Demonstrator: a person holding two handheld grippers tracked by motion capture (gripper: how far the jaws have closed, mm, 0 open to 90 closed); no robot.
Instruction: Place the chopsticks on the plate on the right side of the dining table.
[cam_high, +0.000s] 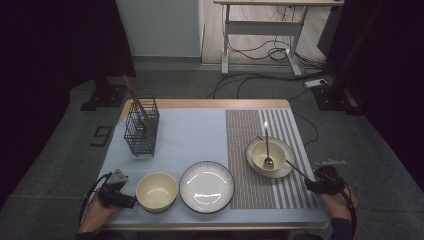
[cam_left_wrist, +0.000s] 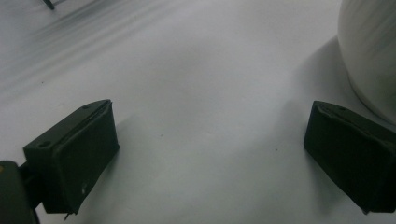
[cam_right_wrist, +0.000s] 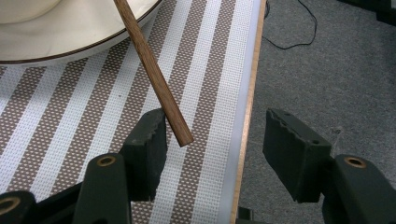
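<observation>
so the step in hand looks like a pick of the chopstick (cam_right_wrist: 152, 70) by the right gripper (cam_right_wrist: 212, 135). the chopstick leans with its far end on the rim of the saucer (cam_high: 287, 170) that carries a small bowl (cam_high: 261, 156) with a spoon (cam_high: 267, 150) in it, on the striped mat (cam_high: 245, 150) at the right of the worktop (cam_high: 190, 130). in the right gripper view its near end sits just by the inner face of the left finger (cam_right_wrist: 149, 144), touching or nearly so, i cannot tell which. the other finger stands well apart from it, out past the worktop edge over the floor. so the right fingers are released, half spread, nothing clamped yet.

judgement: the next move calls for shifting the gripper a bit so the stick's end lies midway between the fingers, then squeezing. the stick is thin and tilted, it could slip or roll off the saucer rim if nudged sideways.

pose: the right hand (cam_high: 337, 195) sits at the near right corner of the worktop, gripper pointing forward and inward toward the saucer, low over the mat. the left gripper (cam_high: 120, 192) rests low at the near left, just beside the cream bowl (cam_high: 156, 191), its fingers (cam_left_wrist: 74, 154) wide and released with only bare worktop between them. a plate (cam_high: 206, 186) lies between the two bowls, and a wire basket (cam_high: 141, 127) with more chopsticks stands at the far left.
</observation>
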